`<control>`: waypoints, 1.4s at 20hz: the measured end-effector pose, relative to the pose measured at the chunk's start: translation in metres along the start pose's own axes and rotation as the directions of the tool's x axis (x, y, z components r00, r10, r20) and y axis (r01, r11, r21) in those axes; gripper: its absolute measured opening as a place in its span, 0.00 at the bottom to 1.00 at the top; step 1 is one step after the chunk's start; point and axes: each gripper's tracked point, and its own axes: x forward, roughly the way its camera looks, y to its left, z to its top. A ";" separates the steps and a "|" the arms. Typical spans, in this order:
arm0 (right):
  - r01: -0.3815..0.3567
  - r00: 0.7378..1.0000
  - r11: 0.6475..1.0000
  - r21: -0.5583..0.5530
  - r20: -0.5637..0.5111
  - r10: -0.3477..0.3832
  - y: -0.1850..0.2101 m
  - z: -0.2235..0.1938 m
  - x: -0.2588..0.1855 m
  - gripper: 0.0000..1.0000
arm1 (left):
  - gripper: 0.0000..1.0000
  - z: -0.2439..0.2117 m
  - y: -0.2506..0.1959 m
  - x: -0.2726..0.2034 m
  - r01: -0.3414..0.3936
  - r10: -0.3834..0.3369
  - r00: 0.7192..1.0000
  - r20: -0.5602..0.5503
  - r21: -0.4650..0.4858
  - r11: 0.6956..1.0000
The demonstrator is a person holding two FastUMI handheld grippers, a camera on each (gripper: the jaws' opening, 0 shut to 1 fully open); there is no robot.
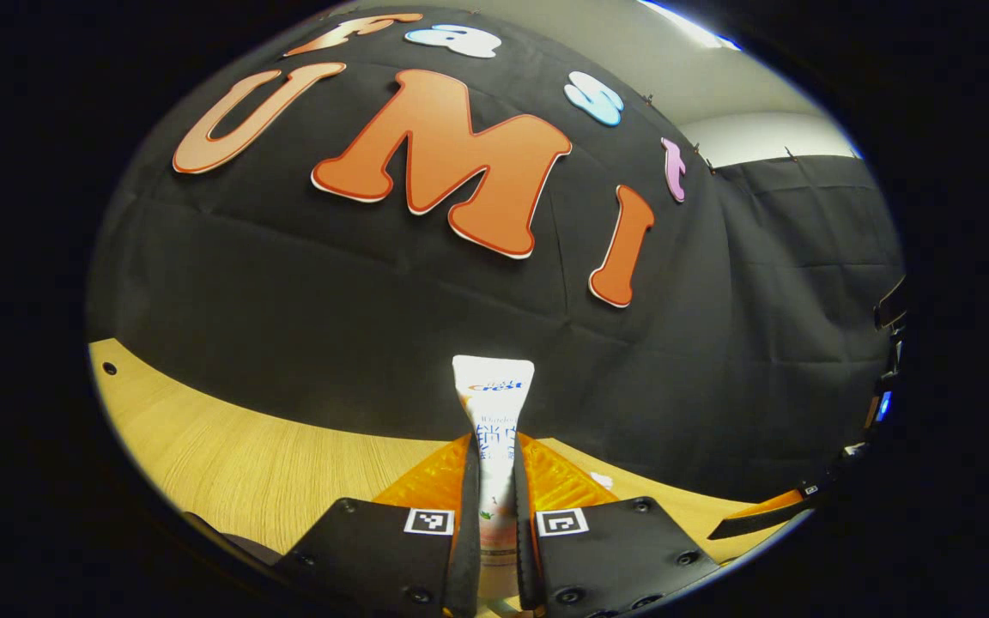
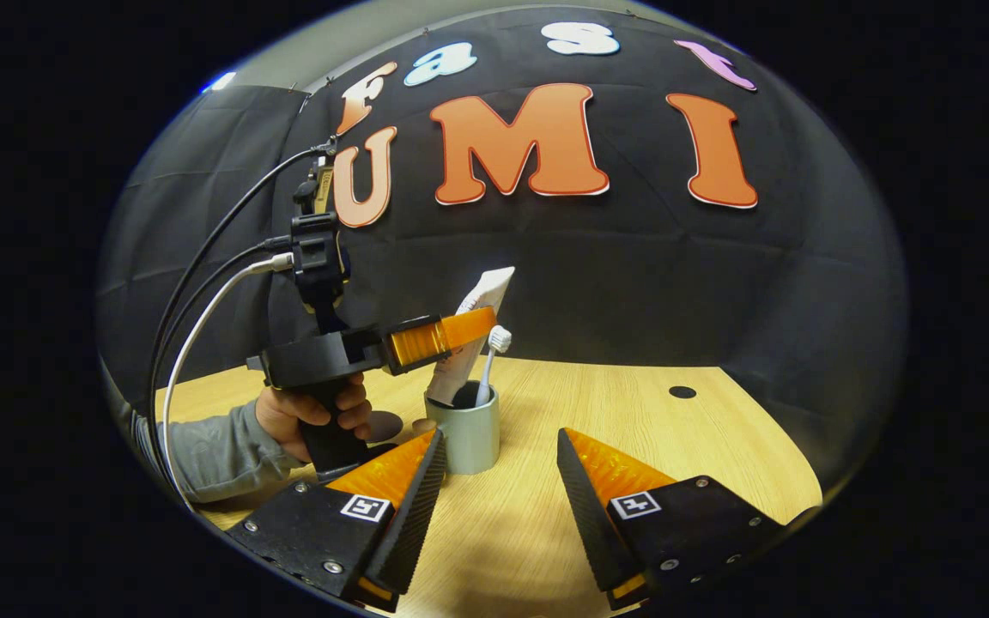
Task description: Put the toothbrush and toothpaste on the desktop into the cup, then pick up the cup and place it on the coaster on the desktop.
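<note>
Lowering the white squeezable toothpaste tube [image 1: 494, 421] into the pale grey cylindrical cup [image 2: 465, 438] is the step in hand. In the left gripper view, the left gripper [image 1: 494, 481] holds the tube upright, both fingers pressed flat against its sides. In the right gripper view, the tube's lower end sits inside the cup mouth, leaning against the rim, beside the white plastic toothbrush [image 2: 489, 367] that stands in the cup bristles up. The cup stands on the light wooden desktop [image 2: 632, 446]. The right gripper [image 2: 501, 468] hovers near the cup, jaws wide apart and holding nothing. Recommended procedure: keep the tube clear of the toothbrush, lower until its end seats on the cup floor, then part the fingers slowly so the cup does not tip
</note>
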 end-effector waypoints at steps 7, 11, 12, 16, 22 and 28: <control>-0.002 1.000 1.000 -0.004 -0.011 0.002 0.007 -0.004 0.006 0.79 | 0.28 -0.006 0.006 -0.002 -0.030 0.030 0.999 -0.018 0.020 0.999; -0.003 1.000 1.000 0.002 -0.030 0.004 0.014 -0.010 0.012 0.79 | 0.33 -0.018 0.010 -0.016 -0.039 0.038 0.997 -0.073 -0.011 0.999; -0.002 0.999 1.000 0.006 -0.032 0.002 0.017 -0.009 0.013 0.78 | 0.39 -0.019 0.013 -0.020 -0.050 0.050 0.995 -0.083 0.000 0.999; 0.011 0.999 1.000 0.017 -0.044 -0.011 0.023 -0.003 0.021 0.78 | 0.42 -0.020 0.017 -0.037 -0.051 0.059 0.990 -0.126 0.068 0.996; 0.026 0.993 0.999 0.023 -0.113 -0.023 0.037 0.001 0.041 0.78 | 0.89 0.014 0.028 -0.068 -0.085 0.109 0.990 -0.094 0.230 0.970; 0.041 0.973 0.999 0.017 -0.227 -0.036 0.052 -0.002 0.065 0.78 | 0.98 0.039 0.046 -0.109 -0.122 0.148 0.986 -0.078 0.266 0.956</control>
